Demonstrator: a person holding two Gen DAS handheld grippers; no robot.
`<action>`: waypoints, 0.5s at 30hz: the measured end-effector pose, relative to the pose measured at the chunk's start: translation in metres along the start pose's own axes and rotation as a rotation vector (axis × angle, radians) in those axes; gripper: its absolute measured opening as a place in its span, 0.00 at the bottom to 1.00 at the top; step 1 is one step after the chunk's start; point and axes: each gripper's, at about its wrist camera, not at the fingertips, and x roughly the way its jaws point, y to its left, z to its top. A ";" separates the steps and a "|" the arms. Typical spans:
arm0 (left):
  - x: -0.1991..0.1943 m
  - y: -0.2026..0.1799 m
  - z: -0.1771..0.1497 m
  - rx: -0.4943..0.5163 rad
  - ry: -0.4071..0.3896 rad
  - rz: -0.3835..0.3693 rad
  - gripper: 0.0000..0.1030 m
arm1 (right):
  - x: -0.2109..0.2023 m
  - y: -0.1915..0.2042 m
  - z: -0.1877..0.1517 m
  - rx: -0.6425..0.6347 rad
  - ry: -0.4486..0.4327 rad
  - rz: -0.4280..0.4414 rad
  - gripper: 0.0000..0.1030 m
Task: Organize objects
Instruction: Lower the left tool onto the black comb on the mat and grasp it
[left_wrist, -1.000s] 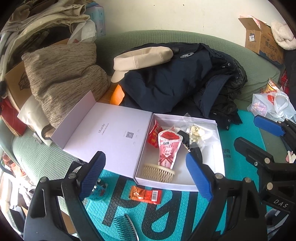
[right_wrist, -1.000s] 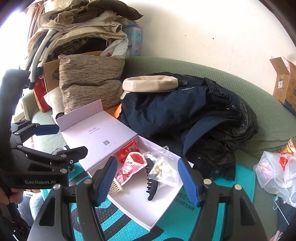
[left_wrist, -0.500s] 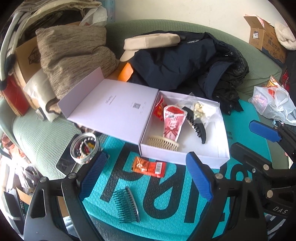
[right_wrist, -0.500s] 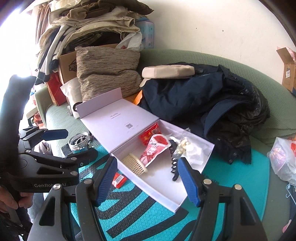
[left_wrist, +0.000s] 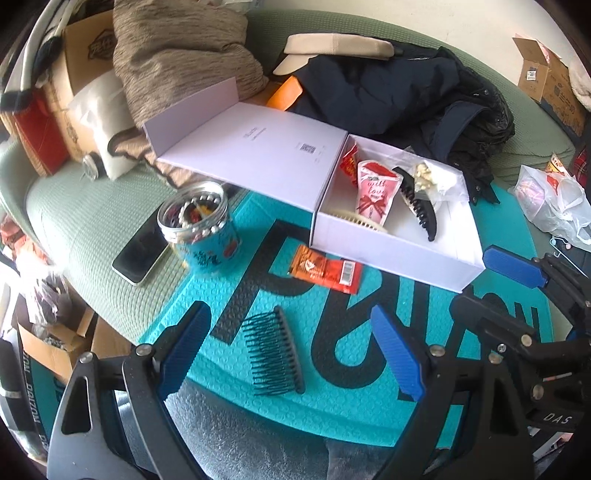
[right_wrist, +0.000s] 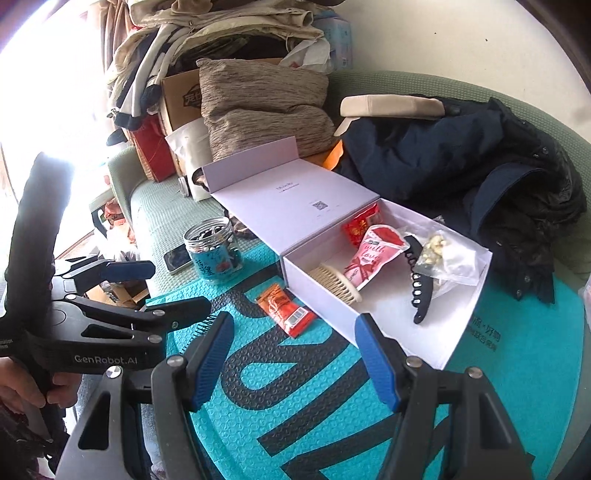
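An open white box (left_wrist: 391, 254) (right_wrist: 317, 291) sits on a teal mat (left_wrist: 332, 369) (right_wrist: 295, 406). It holds a pink pouch (left_wrist: 376, 188) (right_wrist: 373, 254), a black hair claw (left_wrist: 417, 206) (right_wrist: 417, 291), a cream comb (right_wrist: 336, 282), a red packet (right_wrist: 360, 223) and a clear bag (right_wrist: 447, 254). On the mat lie an orange-red sachet (left_wrist: 325, 271) (right_wrist: 286, 312) and a black comb (left_wrist: 273, 354). A teal jar (left_wrist: 201, 225) (right_wrist: 214, 251) stands at the mat's left. My left gripper (left_wrist: 291, 354) is open and empty over the black comb. My right gripper (right_wrist: 293, 358) is open and empty.
A phone (left_wrist: 142, 253) lies left of the jar on the green sofa. A dark jacket (left_wrist: 406, 92) (right_wrist: 461, 166), a beige cap (left_wrist: 332, 48), a brown cushion (left_wrist: 177, 55) and cardboard boxes lie behind the box. A plastic bag (left_wrist: 550, 199) is at the right.
Both grippers have pulled back and down from the box. The jar, phone, sachet and black comb have come fully into view. Both grippers stay open.
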 end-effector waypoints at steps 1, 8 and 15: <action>0.002 0.003 -0.003 -0.009 0.007 0.003 0.85 | 0.003 0.002 -0.001 -0.002 0.006 0.009 0.66; 0.015 0.020 -0.019 -0.064 0.040 -0.004 0.85 | 0.026 0.009 -0.008 -0.017 0.040 0.051 0.66; 0.036 0.027 -0.027 -0.093 0.075 0.011 0.85 | 0.053 0.006 -0.012 -0.031 0.075 0.078 0.66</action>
